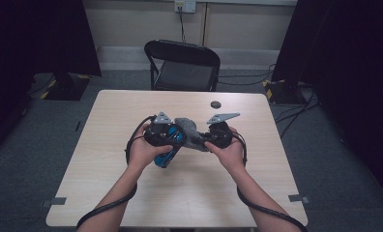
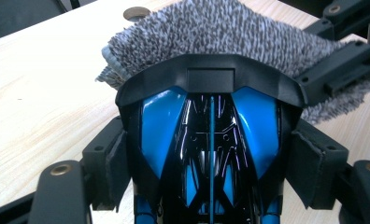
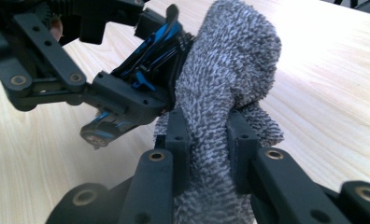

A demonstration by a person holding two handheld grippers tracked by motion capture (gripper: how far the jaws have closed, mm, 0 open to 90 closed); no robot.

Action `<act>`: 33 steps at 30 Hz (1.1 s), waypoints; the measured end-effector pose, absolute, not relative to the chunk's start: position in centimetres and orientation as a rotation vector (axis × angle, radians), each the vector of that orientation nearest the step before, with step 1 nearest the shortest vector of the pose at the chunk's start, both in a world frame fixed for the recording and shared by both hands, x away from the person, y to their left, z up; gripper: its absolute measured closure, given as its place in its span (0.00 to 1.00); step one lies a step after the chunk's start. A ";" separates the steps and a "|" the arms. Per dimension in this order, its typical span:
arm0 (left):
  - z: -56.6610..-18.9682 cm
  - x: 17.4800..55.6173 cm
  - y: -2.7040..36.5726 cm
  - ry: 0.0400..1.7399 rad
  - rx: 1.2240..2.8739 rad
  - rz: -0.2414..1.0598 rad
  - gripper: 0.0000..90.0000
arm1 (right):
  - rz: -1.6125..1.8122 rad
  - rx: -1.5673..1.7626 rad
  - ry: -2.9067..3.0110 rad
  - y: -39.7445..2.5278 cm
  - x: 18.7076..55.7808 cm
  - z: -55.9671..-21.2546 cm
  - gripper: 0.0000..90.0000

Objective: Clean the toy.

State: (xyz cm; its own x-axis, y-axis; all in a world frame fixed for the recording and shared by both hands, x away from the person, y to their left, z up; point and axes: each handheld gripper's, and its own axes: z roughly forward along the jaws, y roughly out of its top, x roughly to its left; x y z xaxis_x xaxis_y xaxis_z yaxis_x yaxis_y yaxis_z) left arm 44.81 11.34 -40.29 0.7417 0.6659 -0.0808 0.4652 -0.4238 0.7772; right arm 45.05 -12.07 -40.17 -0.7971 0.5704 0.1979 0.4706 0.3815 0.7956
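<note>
A blue and black toy car (image 2: pixel 211 140) sits nose-up between the pads of my left gripper (image 2: pixel 211 161), which is shut on its sides. In the high view the car (image 1: pixel 166 155) hangs below my left gripper (image 1: pixel 161 131) over the table's middle. My right gripper (image 3: pixel 206 140) is shut on a grey speckled cloth (image 3: pixel 225 79). The cloth (image 2: pixel 211 32) lies against the car's upper end, behind its black bumper. From the right gripper view the car (image 3: pixel 150 60) touches the cloth's left side. The cloth (image 1: pixel 189 133) bridges both grippers, with my right gripper (image 1: pixel 208 139) at its right.
The light wooden table (image 1: pixel 131 193) has bare surface all around the hands. A small dark round disc (image 1: pixel 215 104) lies near the far edge. A black folding chair (image 1: pixel 182 63) stands behind the table.
</note>
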 end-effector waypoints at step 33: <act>-39.4 45.5 10.6 0.857 2.096 0.312 0.28 | 1.396 0.937 2.591 -11.1 44.4 -42.2 0.83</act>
State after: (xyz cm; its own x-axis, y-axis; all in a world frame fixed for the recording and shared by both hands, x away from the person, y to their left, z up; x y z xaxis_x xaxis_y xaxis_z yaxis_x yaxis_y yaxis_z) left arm 45.47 10.59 -39.43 0.7362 0.6724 -0.0760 0.4662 -0.4227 0.7772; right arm 44.42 -11.07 -42.21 -0.8147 0.5323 0.2301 0.4850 0.4079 0.7736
